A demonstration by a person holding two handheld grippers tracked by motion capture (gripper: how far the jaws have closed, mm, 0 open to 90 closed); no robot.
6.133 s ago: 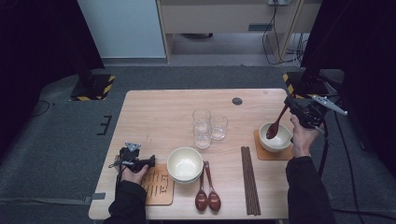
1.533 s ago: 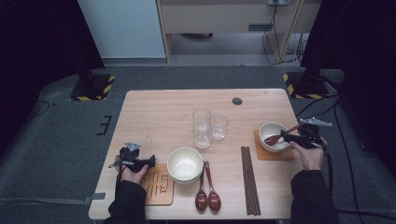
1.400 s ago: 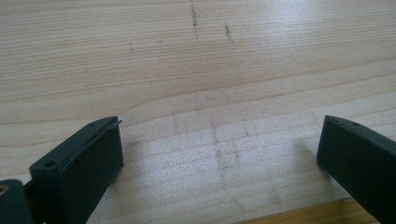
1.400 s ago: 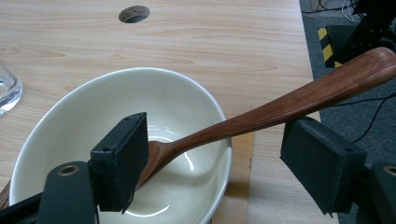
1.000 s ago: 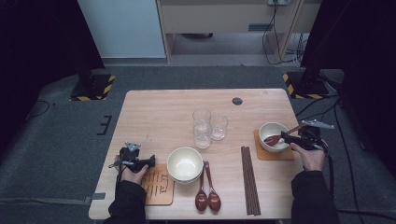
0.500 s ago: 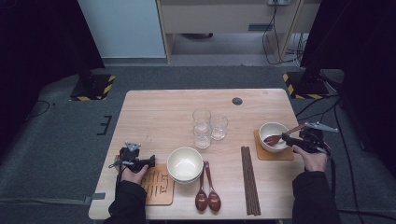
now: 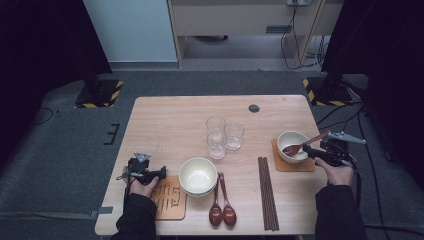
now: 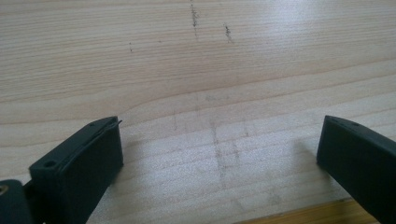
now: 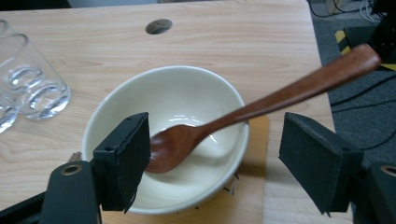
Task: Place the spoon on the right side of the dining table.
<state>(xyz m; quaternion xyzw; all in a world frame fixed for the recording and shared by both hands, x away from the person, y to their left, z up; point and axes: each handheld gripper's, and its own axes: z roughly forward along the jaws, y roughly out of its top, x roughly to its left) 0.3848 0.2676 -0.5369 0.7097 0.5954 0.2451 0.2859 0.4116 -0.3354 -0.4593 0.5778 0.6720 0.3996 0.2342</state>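
A white bowl (image 7: 289, 138) (image 9: 187, 77) sits on a wooden coaster (image 7: 300, 166) (image 9: 254, 196) at the table's right side. A brown wooden spoon (image 7: 306, 143) (image 9: 261, 105) lies in it, its handle leaning over the rim to the right. My right gripper (image 7: 308, 150) (image 9: 212, 135) is open just right of the bowl. Its jaws have just closed a little but stand wide, and no pad presses on the spoon. My left gripper (image 7: 160, 173) (image 8: 219, 135) rests open on the bare table at the front left, with nothing between its jaws.
Stacked cream bowls (image 7: 198, 175) stand at the front centre beside an engraved coaster (image 7: 170, 200). Two dark spoons (image 7: 222, 210) and several chopsticks (image 7: 267, 192) lie along the front. Two glasses (image 7: 216, 135) (image 9: 39, 88) stand mid-table. A cable hole (image 7: 254, 108) is near the far edge.
The right gripper came down from above the bowl with the spoon, and the spoon now rests in the bowl. The gripper has edged slightly right. The left hand stayed still.
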